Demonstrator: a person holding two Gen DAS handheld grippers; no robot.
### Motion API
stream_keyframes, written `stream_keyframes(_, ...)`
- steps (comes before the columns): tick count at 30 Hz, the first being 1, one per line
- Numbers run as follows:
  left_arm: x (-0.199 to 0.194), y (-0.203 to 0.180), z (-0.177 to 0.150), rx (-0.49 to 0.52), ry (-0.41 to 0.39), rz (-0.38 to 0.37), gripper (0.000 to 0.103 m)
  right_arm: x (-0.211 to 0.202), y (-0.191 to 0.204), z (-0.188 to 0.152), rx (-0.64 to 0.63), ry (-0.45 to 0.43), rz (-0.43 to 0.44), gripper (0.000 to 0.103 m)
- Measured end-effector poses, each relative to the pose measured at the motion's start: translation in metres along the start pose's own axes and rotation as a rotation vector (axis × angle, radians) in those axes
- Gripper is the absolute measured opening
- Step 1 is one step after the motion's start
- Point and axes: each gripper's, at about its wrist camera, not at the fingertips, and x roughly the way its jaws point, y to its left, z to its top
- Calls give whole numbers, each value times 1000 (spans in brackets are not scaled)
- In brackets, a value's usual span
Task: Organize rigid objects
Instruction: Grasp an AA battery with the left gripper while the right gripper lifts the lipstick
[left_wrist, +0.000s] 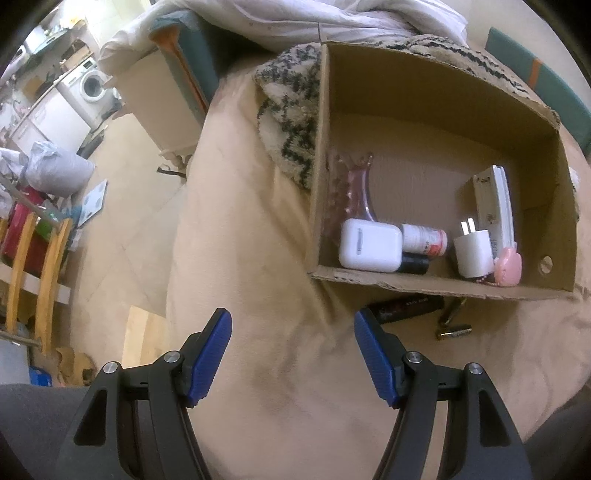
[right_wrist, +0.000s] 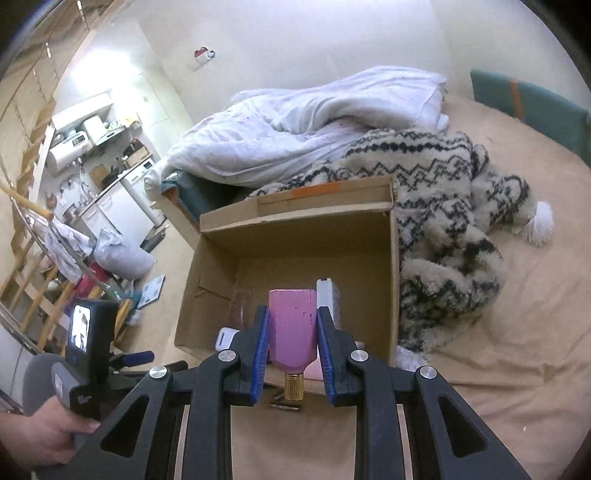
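One cardboard box (left_wrist: 436, 284), two batteries (left_wrist: 452, 323), one pink bottle (right_wrist: 291, 328)

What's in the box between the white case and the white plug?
In the left wrist view, a small white bottle with a red label lies between the white case and the white plug, inside the cardboard box.

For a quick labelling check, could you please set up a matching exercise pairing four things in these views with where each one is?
Things:
1. pink bottle
2. white earbud case
3. black lighter
4. patterned blanket

Places:
A. on the bed sheet, just outside the box's near wall
B. clamped in the right gripper
C. inside the cardboard box, near its front wall
D. heaped on the bed beside the box

Pairs: 1-B, 2-C, 3-A, 4-D
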Motion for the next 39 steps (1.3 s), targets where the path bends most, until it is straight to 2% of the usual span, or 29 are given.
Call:
stream_keyframes(5, 2, -18, -6, -7, 15, -30, 66, 5, -9, 3, 51, 18, 11, 26)
stream_keyframes(10, 22, -51, -20, -38, 124, -139, 66, 11, -23, 6, 113, 43, 29, 26)
stream_keyframes(14, 40, -80, -28, -35, 173, -164, 66, 16, -30, 4, 137, 67, 34, 26)
stream_keyframes(22, 62, -134, -21, 19, 181, -145, 66, 23, -35, 2, 153, 102, 27, 26)
stream_keyframes(28, 76, -147, -17, 50, 190, -100, 66, 25, -39, 0, 162, 116, 18, 26)
stream_keyframes(32, 78, -141, -15, 30, 196, -103, 56, 25, -38, 0, 155, 120, 18, 26)
stream_keyframes(34, 78, -137, -14, 25, 197, -100, 48, 26, -36, -1, 148, 125, 17, 26)
stream_keyframes(35, 77, -134, -13, 27, 196, -97, 40, 27, -35, -1, 144, 127, 16, 26)
stream_keyframes(39, 77, -129, -11, 33, 197, -113, 40, 28, -36, -2, 139, 130, 4, 26)
